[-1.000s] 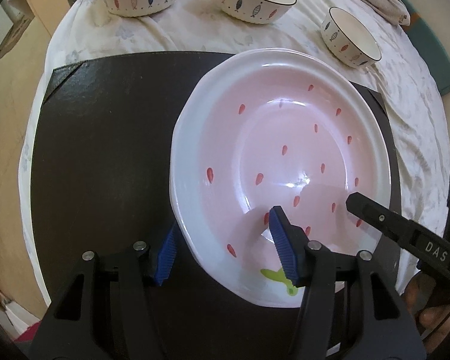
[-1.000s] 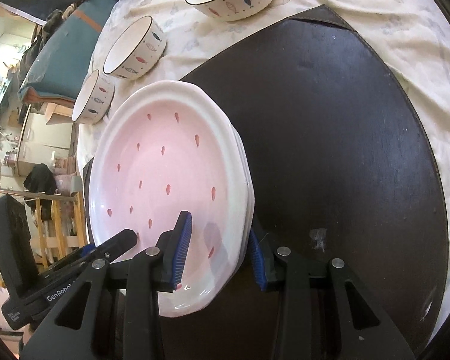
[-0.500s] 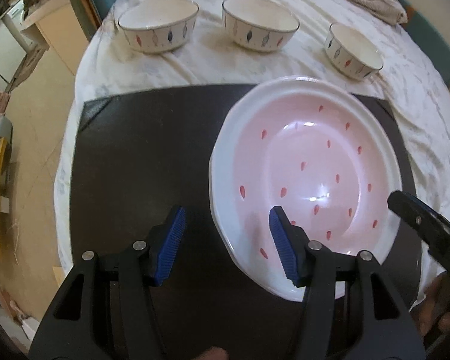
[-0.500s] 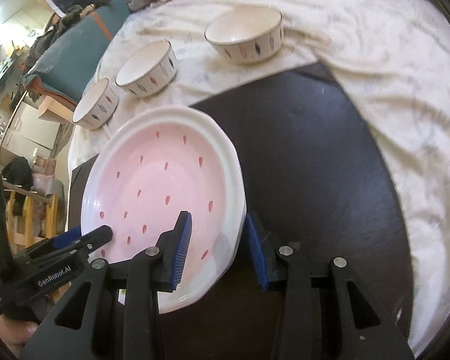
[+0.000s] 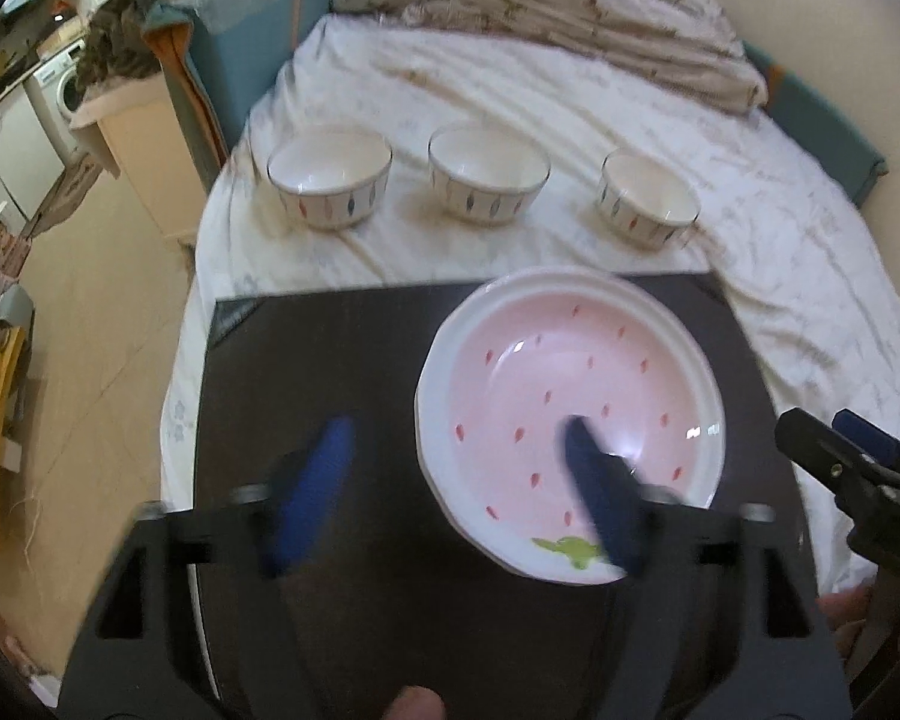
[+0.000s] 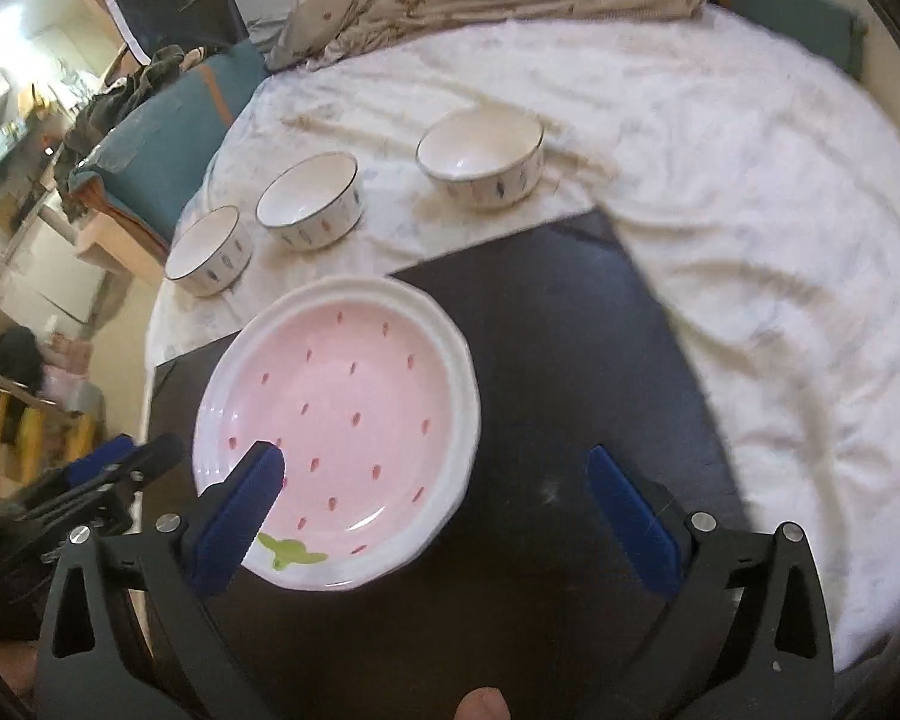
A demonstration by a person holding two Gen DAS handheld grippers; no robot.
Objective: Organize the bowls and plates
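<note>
The plates [image 5: 570,408] are stacked on the dark mat [image 5: 330,372], on the bed [image 5: 750,228]. 3 bowls [image 5: 489,174] stand in a row on the sheet behind the mat. The left tool [image 5: 450,480] and the right tool [image 6: 432,510] are both opening and grasp nothing; the plate rim is free. I judge the plates and bowls as stiff, glazed, slippery and fragile, so the rim is the best place to hold. On the right tool's body only "DA" is readable.
</note>
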